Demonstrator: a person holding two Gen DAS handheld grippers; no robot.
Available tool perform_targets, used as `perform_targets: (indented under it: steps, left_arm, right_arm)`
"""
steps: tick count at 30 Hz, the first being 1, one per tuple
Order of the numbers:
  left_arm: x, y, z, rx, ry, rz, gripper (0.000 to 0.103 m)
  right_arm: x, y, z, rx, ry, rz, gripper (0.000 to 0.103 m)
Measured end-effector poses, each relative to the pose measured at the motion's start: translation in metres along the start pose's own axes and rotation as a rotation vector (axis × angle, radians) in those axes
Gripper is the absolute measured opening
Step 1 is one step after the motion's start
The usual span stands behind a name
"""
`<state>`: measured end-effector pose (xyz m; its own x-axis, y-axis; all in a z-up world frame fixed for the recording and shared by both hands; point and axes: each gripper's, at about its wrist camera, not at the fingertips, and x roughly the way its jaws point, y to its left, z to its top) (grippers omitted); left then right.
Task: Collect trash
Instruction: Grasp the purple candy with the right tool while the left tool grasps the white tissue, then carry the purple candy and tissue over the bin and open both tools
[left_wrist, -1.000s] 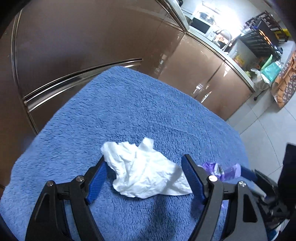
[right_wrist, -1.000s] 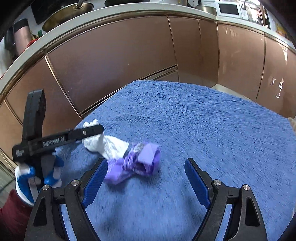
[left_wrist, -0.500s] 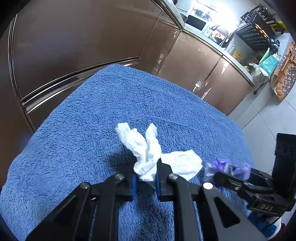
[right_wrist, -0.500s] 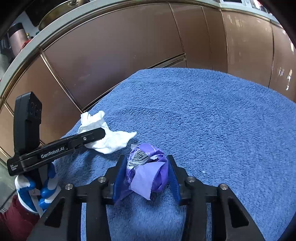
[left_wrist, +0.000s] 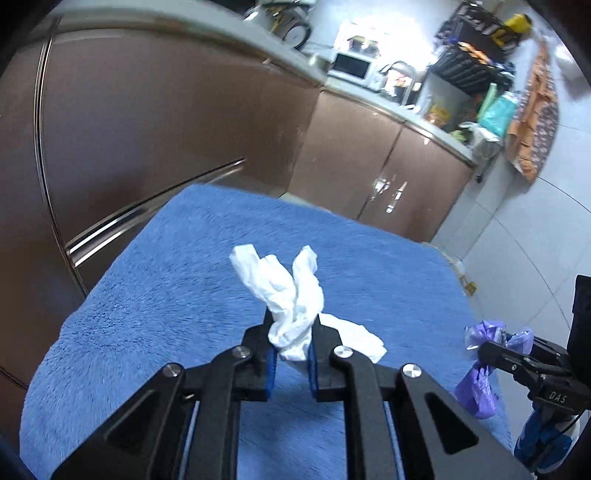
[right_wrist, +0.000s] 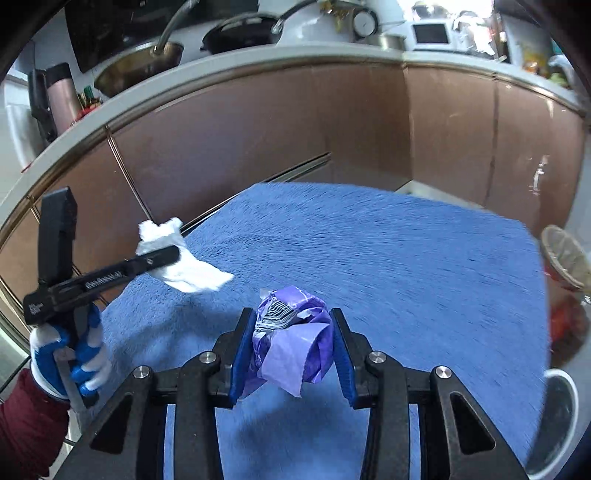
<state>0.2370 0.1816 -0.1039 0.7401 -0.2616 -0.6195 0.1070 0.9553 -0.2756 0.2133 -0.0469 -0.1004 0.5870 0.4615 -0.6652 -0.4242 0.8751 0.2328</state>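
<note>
Above the blue-towelled worktop (right_wrist: 406, 258), left tool (left_wrist: 291, 354) pinches white tissue (left_wrist: 291, 299); right tool (right_wrist: 291, 350) clamps purple wrapper (right_wrist: 291, 332); white bin (right_wrist: 554, 417) nearest the right.

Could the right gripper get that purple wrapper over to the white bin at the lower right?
Probably yes. The right gripper is clamped on the purple wrapper, lifted off the blue towel, and nothing visible stands between it and the white bin.

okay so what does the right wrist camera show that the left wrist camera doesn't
Right wrist only: the gloved hand gripping the left gripper's handle, a pan on the counter, a white bin at lower right.
Left wrist only: a black rack and tiled floor.
Both: the blue towel, left gripper clamping the white tissue, right gripper clamping the purple wrapper.
</note>
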Motion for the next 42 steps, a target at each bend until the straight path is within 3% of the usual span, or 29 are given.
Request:
perform_targets:
  steps: [10,20,27,36,42]
  left_arm:
    - [-0.038,-0.093,-0.021,0.13,0.012,-0.095,0.012]
    - [-0.036,-0.184,-0.035,0.24,0.055,-0.189,0.012]
    - [0.001,-0.272,-0.035,0.36,0.115,-0.264,0.012]
    - [0.1,-0.4,-0.048,0.502,0.237,-0.335,0.012]
    - [0.161,-0.457,-0.069,0.546,0.311,-0.339,0.012]
  right_arm:
    - [-0.116,-0.035,-0.046,0.079,-0.125,-0.153,0.037]
    - [-0.187,-0.094,-0.08,0.234,-0.23,-0.317,0.037]
    - [-0.206,-0.15,-0.104,0.337,-0.249,-0.462,0.037]
    - [-0.201,-0.225,-0.127,0.385,-0.221,-0.634,0.038]
    - [-0.188,-0.276,-0.144,0.449,-0.202,-0.698,0.038]
